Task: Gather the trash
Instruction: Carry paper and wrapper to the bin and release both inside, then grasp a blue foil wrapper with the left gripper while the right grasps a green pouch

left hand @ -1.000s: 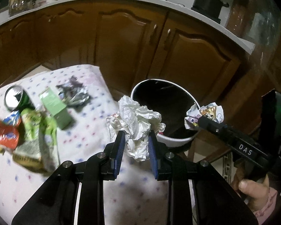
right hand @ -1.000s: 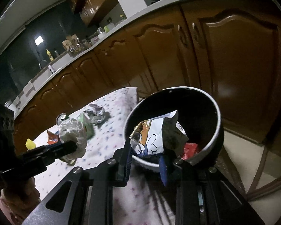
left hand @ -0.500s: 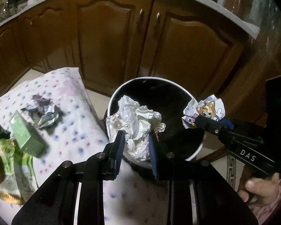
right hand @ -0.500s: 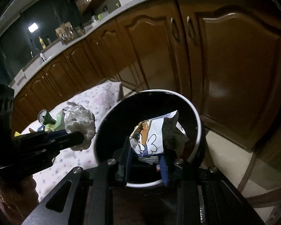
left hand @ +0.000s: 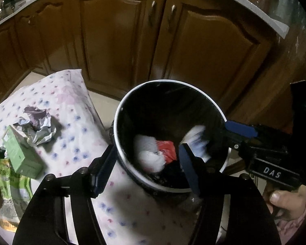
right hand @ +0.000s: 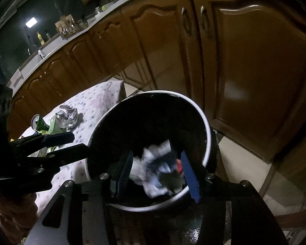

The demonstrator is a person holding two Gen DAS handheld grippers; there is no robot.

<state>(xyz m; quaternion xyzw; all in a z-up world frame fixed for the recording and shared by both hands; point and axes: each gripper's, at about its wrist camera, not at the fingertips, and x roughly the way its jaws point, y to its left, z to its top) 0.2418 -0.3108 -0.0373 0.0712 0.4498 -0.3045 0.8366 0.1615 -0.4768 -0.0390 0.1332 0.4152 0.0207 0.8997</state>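
Both fisheye views are dim and warm-toned, with black vignetted corners and strongly curved edges. A small bright light panel (right hand: 31,22) is seen far left. Glare is reflected off the cabinet doors (right hand: 253,77). Falling paper in the bin (left hand: 218,110) is motion-blurred.

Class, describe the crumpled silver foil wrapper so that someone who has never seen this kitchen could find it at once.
Start at the dotted white tablecloth beside the round black trash bin. The crumpled foil wrapper lies on the cloth left of the bin, right behind the green carton. It is the only shiny, silver-grey, balled-up piece; its neighbours are a flat-sided carton and colourful snack bags.
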